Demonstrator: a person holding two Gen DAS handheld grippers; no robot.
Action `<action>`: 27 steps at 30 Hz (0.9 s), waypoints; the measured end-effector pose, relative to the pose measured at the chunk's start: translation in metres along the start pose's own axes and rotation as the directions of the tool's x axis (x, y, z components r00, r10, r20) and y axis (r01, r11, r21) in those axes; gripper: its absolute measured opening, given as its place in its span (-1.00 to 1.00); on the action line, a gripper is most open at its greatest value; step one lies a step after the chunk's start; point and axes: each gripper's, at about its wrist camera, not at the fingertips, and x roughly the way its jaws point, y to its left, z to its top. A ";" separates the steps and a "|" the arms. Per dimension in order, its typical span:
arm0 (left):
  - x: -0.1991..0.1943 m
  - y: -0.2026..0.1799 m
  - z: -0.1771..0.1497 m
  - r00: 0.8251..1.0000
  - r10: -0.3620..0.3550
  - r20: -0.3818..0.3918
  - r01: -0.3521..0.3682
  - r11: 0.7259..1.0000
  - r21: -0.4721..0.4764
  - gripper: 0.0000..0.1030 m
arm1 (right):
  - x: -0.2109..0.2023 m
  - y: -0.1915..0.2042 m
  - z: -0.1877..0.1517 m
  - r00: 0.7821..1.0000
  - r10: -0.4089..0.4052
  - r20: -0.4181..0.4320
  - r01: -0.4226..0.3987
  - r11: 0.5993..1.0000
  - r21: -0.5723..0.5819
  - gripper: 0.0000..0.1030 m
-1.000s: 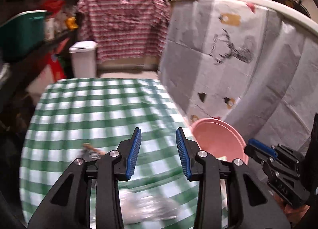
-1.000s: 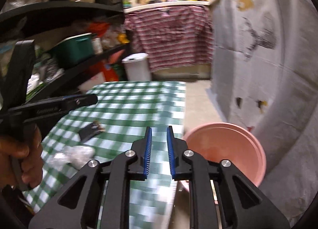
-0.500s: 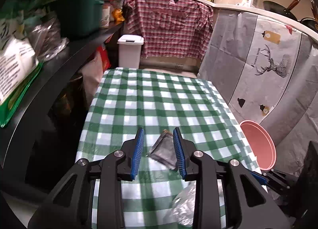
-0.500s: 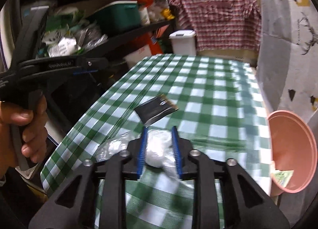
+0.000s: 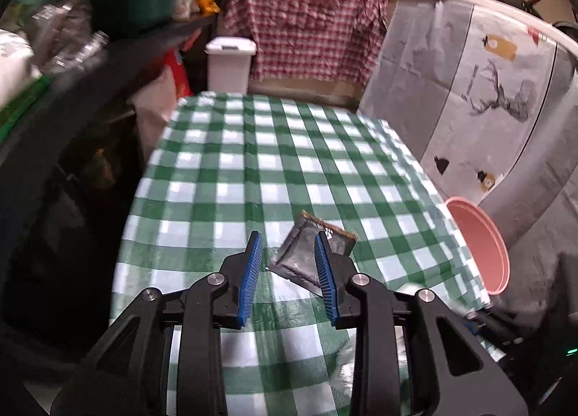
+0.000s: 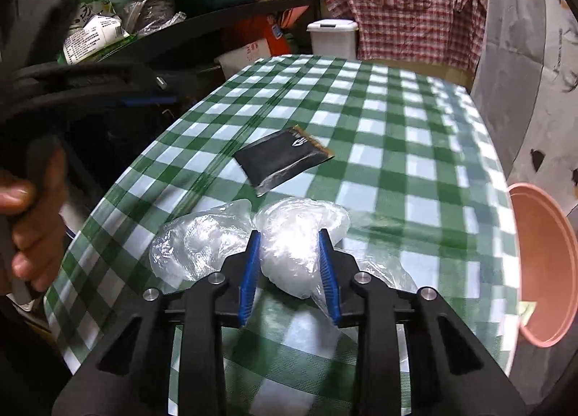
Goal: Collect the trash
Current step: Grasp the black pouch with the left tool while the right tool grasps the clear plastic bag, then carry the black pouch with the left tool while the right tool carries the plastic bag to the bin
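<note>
A flat black sachet [image 6: 283, 160] with a small white logo and a brown torn-looking top edge lay on the green-checked tabletop [image 6: 390, 134], just above the centre of the right wrist frame, turned at a slant. In the left wrist frame the same sachet [image 5: 307, 257] sat at centre. Just below it in the right wrist frame lay a crumpled clear plastic bag [image 6: 300, 242], bunched into two glossy lumps. A pink basin [image 6: 545, 264], partly cut off, stood at the right edge, beyond the tabletop's rim.

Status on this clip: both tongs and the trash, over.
Right tongs closing around clear plastic bag. Left tongs open, nosing at black sachet, not gripped. Pink bin off table edge; path clear.
</note>
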 end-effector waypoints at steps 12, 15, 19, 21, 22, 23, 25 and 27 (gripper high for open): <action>0.080 -0.018 -0.010 0.981 0.056 -0.188 -0.050 0.998 0.037 0.61 | -0.030 -0.068 0.003 0.995 -0.088 0.057 0.082 0.991 0.102 -0.40; 0.092 -0.023 -0.012 0.971 0.080 -0.226 -0.065 0.995 0.073 0.67 | -0.029 -0.084 0.001 0.995 -0.088 0.043 0.081 0.986 0.143 -0.40; 0.100 -0.038 -0.017 0.962 0.136 -0.236 -0.096 0.981 0.171 0.73 | -0.028 -0.092 0.001 0.996 -0.086 0.035 0.079 0.984 0.159 -0.40; 0.100 -0.039 -0.017 0.964 0.132 -0.231 -0.093 0.981 0.172 0.72 | -0.029 -0.093 0.001 0.996 -0.086 0.037 0.079 0.984 0.160 -0.40; 0.099 -0.038 -0.016 0.964 0.132 -0.231 -0.093 0.981 0.170 0.70 | -0.029 -0.093 0.001 0.996 -0.086 0.038 0.079 0.984 0.160 -0.40; 0.098 -0.038 -0.017 0.965 0.130 -0.226 -0.092 0.981 0.172 0.59 | -0.030 -0.093 0.001 0.996 -0.085 0.039 0.077 0.984 0.163 -0.40; 0.094 -0.038 -0.016 0.969 0.125 -0.215 -0.088 0.981 0.171 0.38 | -0.030 -0.093 0.001 0.996 -0.083 0.041 0.075 0.984 0.163 -0.40; 0.091 -0.038 -0.016 0.970 0.123 -0.211 -0.087 0.981 0.172 0.22 | -0.030 -0.092 0.001 0.996 -0.083 0.041 0.075 0.984 0.161 -0.40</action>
